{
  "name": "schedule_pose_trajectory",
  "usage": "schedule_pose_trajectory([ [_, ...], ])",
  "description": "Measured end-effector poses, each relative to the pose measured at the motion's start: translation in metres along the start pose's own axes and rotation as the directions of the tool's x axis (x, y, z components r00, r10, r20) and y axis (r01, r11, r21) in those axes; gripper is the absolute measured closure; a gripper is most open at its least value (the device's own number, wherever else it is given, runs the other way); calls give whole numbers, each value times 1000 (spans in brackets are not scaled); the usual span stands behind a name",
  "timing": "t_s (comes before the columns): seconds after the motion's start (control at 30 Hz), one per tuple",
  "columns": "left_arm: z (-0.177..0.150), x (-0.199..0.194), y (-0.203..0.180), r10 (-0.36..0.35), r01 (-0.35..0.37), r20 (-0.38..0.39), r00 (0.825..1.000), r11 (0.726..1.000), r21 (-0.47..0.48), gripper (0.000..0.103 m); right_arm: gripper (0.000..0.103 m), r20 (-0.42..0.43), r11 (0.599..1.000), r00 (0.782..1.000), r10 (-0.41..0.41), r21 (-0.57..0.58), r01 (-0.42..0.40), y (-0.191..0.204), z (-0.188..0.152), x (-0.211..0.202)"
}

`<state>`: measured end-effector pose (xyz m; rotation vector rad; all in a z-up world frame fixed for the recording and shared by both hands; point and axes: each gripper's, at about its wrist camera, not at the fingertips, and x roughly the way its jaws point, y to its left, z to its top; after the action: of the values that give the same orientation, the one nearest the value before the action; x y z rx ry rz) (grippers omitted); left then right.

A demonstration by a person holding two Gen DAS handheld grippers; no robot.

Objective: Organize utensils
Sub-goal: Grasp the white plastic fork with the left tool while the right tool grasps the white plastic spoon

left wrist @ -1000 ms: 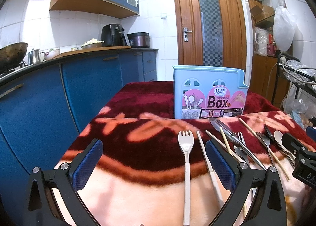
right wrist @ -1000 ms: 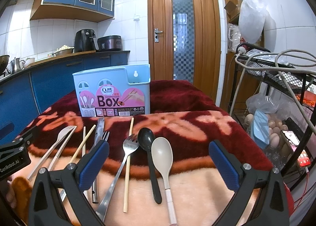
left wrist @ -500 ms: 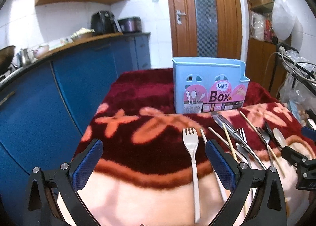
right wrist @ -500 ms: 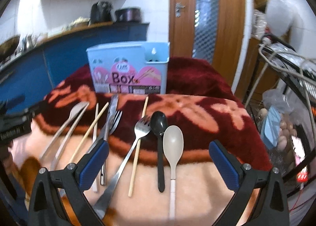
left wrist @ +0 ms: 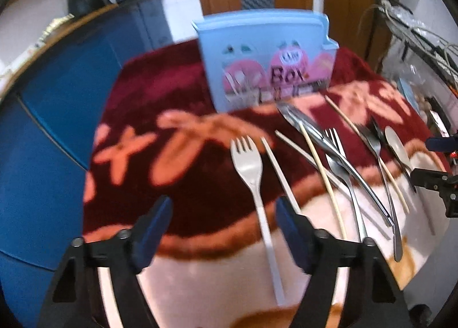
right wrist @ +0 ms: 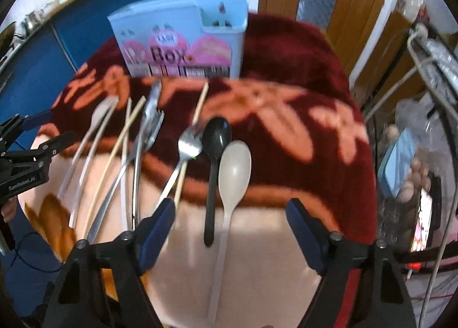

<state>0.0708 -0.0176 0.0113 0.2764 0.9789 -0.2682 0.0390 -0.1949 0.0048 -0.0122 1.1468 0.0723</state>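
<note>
While both close | left tool (left wrist: 223, 213) spread, empty | right tool (right wrist: 230, 217) spread, empty

Both the left hand-held gripper (left wrist: 223, 220) and the right hand-held gripper (right wrist: 230, 222) have tilted downward, jaws closing on nothing.

Utensils (right wrist: 183, 144) lie fanned flat on blanket; light-blue box (right wrist: 183, 41) upright behind them, empty-looking.
</note>
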Motion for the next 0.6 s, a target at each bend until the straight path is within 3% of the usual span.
schedule_pose_trajectory([
  [0.07,2,7,0,-40,40,-46,998,999,-9,48,35,-55,1000,998,23,9,-22,-3,1,3],
  [0.17,4,14,-3,-95,94,-97,991,995,-19,63,39,-89,1000,996,23,14,-22,-8,2,1],
  [0.33,9,22,-6,-103,102,-134,986,995,-14,79,49,-119,1000,993,22,8,-22,-14,0,-2],
  [0.6,12,33,-17,-59,68,-178,982,997,42,81,70,-212,998,975,63,19,-61,-15,1,19],
])
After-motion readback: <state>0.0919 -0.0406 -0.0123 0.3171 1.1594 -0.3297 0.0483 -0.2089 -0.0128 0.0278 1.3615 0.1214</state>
